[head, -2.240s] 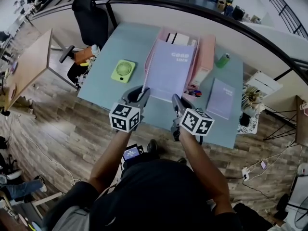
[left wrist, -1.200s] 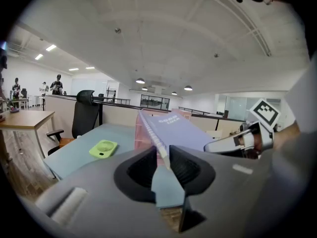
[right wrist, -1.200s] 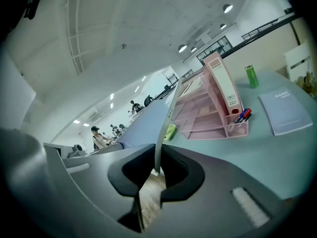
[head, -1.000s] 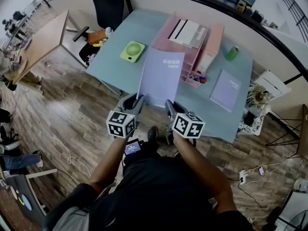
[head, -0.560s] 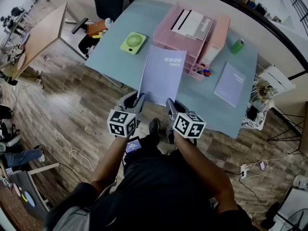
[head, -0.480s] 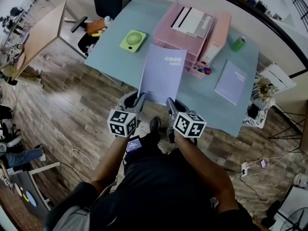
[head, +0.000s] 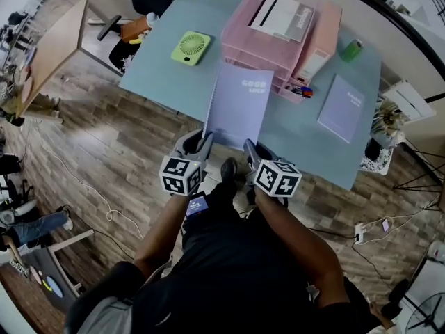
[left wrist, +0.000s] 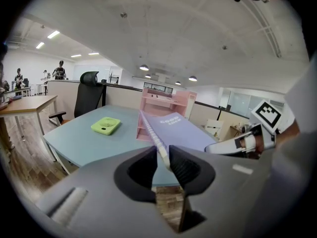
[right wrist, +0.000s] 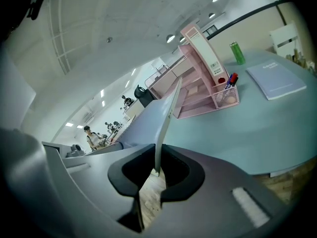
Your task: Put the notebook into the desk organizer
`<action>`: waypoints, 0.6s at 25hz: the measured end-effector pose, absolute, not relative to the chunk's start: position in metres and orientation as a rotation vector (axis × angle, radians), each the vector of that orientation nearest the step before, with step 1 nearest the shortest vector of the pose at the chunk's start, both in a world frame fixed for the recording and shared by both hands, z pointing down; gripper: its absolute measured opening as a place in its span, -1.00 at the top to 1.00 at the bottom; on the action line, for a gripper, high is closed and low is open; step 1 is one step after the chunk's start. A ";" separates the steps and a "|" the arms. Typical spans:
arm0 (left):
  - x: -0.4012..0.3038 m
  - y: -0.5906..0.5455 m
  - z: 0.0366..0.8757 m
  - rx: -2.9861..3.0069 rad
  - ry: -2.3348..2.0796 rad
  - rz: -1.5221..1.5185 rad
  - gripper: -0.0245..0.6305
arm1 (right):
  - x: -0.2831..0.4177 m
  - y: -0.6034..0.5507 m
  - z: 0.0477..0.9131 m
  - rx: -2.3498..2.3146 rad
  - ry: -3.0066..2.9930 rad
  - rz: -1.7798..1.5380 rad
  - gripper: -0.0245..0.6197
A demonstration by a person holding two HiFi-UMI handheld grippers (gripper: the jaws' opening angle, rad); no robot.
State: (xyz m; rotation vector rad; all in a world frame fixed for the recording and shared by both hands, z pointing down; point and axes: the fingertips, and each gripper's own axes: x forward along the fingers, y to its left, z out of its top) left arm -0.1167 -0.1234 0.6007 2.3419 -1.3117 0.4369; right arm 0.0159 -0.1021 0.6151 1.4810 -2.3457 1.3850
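A lilac spiral notebook (head: 238, 104) hangs in the air between me and the table, held by its near edge with both grippers. My left gripper (head: 204, 139) is shut on its spiral-bound corner (left wrist: 159, 148). My right gripper (head: 248, 147) is shut on the other near corner, the cover (right wrist: 163, 128) seen edge-on between its jaws. The pink desk organizer (head: 272, 40) stands on the table beyond the notebook, with stacked trays, a white-and-grey booklet (head: 284, 17) on its top tray and an upright file section at its right. In the left gripper view the organizer (left wrist: 166, 99) shows behind the notebook.
The pale blue table (head: 174, 75) carries a green mini fan (head: 190, 47), a second lilac notebook (head: 341, 108), a green bottle (head: 352, 49) and pens in the organizer's mesh cup (head: 300, 90). A black chair stands at the far left corner. Wooden floor lies under me.
Both grippers and the notebook have sunk a little together. The head view has swung, so the table and organizer now sit higher and further right in it.
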 end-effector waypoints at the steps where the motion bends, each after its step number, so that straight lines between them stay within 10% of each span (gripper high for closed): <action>1: -0.117 -0.124 0.604 2.339 -1.307 0.443 0.50 | 0.016 -0.102 0.618 1.484 -2.339 1.392 0.81; 15: -0.112 -0.141 0.636 2.329 -1.225 0.477 0.51 | 0.019 -0.108 0.653 1.572 -2.242 1.497 0.81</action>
